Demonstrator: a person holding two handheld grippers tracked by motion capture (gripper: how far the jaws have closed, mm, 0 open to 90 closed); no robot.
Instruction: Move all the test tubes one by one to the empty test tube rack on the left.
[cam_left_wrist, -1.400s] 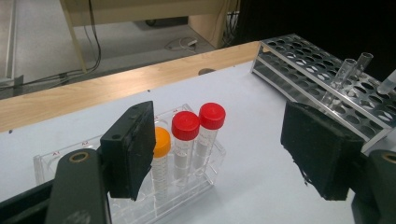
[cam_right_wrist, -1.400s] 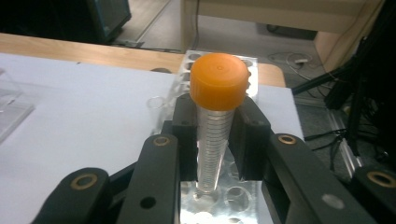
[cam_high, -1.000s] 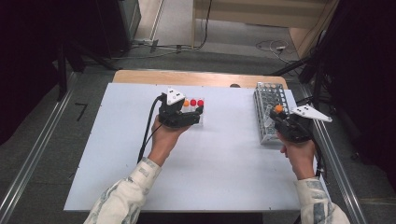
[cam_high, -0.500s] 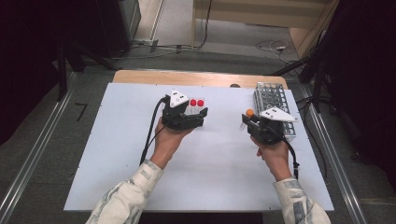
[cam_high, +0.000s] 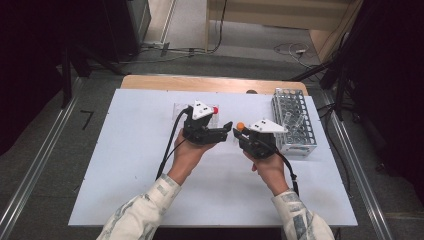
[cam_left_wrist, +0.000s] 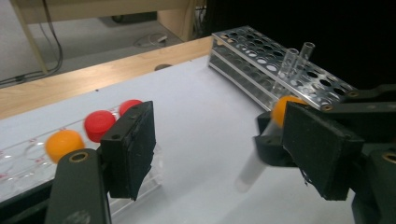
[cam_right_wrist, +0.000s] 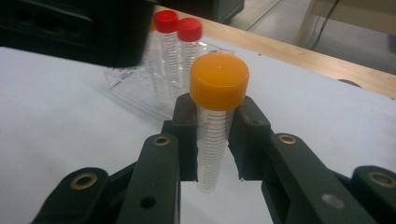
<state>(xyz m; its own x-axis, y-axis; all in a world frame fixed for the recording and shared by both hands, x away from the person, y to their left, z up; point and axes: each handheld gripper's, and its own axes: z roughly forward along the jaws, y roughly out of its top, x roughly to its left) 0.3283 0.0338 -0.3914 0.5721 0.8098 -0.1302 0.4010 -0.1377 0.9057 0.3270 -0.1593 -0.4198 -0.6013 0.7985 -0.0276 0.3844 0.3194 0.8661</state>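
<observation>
Mid-table, right gripper (cam_high: 239, 134) is clamped on an orange-capped tube (cam_right_wrist: 215, 112), held upright just below the cap, off the white table (cam_high: 125, 165). Left gripper (cam_high: 226, 131) jaws stand apart, empty, beside the clear rack (cam_left_wrist: 28, 161) of capped tubes.

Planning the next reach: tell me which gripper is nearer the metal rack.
Right. The right gripper, shut on an orange-capped tube, sits just beside the metal rack; the left gripper is farther off, by the clear tray.
</observation>
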